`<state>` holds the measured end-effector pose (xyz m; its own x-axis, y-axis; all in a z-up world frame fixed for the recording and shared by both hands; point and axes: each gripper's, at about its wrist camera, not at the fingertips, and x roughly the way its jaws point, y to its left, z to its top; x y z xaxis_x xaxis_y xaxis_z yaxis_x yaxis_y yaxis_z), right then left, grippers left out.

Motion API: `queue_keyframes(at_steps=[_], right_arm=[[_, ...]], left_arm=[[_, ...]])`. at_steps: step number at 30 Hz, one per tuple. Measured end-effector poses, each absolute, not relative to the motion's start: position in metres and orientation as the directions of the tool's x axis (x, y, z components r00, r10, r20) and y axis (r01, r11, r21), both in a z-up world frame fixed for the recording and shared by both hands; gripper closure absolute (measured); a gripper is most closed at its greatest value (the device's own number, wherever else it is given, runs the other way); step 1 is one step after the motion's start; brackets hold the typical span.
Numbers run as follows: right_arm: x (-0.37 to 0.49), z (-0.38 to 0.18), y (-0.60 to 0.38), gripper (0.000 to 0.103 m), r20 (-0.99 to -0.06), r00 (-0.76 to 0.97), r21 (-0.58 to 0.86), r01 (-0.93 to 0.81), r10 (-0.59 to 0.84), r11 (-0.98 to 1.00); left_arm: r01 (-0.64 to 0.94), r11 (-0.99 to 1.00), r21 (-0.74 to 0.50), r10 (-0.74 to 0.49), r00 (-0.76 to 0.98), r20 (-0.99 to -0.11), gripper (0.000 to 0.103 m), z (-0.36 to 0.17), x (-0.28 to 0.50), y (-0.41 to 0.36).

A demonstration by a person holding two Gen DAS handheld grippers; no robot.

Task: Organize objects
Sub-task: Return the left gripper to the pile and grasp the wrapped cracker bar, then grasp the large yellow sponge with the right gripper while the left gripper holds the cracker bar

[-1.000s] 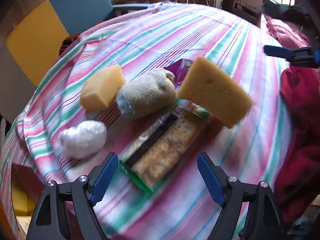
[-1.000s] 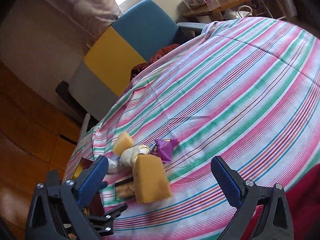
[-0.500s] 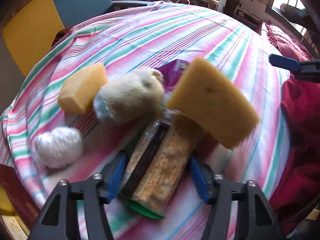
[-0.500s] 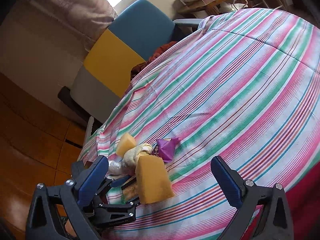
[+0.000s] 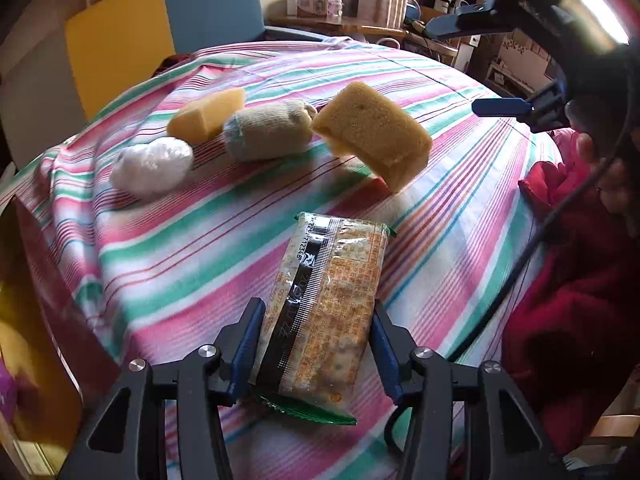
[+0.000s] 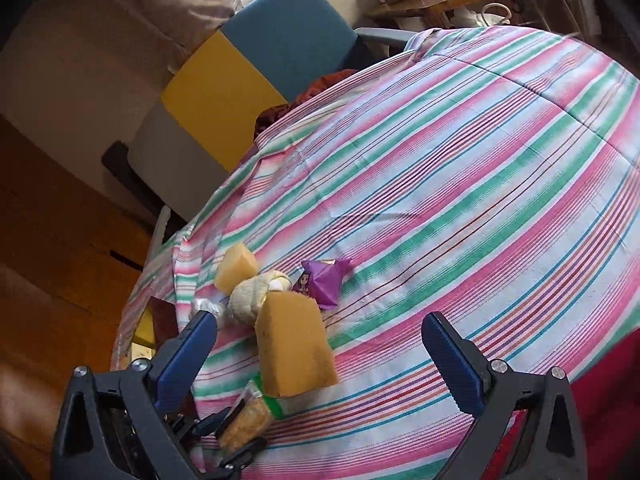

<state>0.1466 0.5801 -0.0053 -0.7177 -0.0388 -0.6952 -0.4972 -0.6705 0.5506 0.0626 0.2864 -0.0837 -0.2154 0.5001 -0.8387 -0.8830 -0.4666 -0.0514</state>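
My left gripper [image 5: 316, 344] grips a clear cracker packet [image 5: 324, 312] by its long sides, jaws still closing on it, near the front of the striped tablecloth [image 5: 180, 240]. Behind it lie a large yellow sponge [image 5: 372, 134], a rolled beige sock [image 5: 268, 132], a small yellow sponge [image 5: 206, 116] and a white plastic bundle [image 5: 152, 164]. In the right wrist view, my right gripper [image 6: 318, 320] hovers open above the table with nothing held. The large sponge [image 6: 294, 344], the purple snack packet [image 6: 324, 280] and the cracker packet [image 6: 246, 420] lie beyond it.
An open brown carton [image 5: 36, 320] with yellow inside stands off the table's left edge. A blue and yellow chair [image 5: 160, 20] sits behind the table. A red garment [image 5: 580, 280] and a black cable [image 5: 520, 264] lie at the right.
The left gripper went from wide open to closed around the cracker packet and drew it out from under the large sponge, away from the pile. The right gripper stayed put.
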Motion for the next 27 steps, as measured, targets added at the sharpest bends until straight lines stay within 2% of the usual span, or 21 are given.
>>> queue_keyframes(at_steps=[11, 24, 25, 26, 27], right_arm=[[0.129, -0.023, 0.570, 0.000, -0.783, -0.615, 0.492, -0.520, -0.094, -0.698], [0.065, -0.054, 0.554, 0.001, -0.865, -0.464, 0.439, -0.514, -0.191, -0.737], [0.063, -0.056, 0.551, 0.005, -0.870, -0.452, 0.432, -0.510, -0.195, -0.744], [0.062, -0.057, 0.547, 0.024, -0.875, -0.444, 0.420, -0.498, -0.193, -0.759], [0.063, -0.055, 0.543, 0.049, -0.875, -0.445, 0.414, -0.480, -0.193, -0.773]], left_arm=[[-0.882, -0.468, -0.058, 0.534, -0.230, -0.813, 0.051, -0.088, 0.064, 0.281], [-0.873, -0.478, -0.095, 0.563, -0.222, -0.796, 0.052, -0.091, 0.058, 0.277], [-0.873, -0.478, -0.097, 0.565, -0.221, -0.795, 0.052, -0.091, 0.057, 0.277], [-0.872, -0.478, -0.101, 0.567, -0.219, -0.794, 0.052, -0.091, 0.056, 0.276], [-0.872, -0.478, -0.104, 0.569, -0.218, -0.793, 0.052, -0.091, 0.056, 0.276]])
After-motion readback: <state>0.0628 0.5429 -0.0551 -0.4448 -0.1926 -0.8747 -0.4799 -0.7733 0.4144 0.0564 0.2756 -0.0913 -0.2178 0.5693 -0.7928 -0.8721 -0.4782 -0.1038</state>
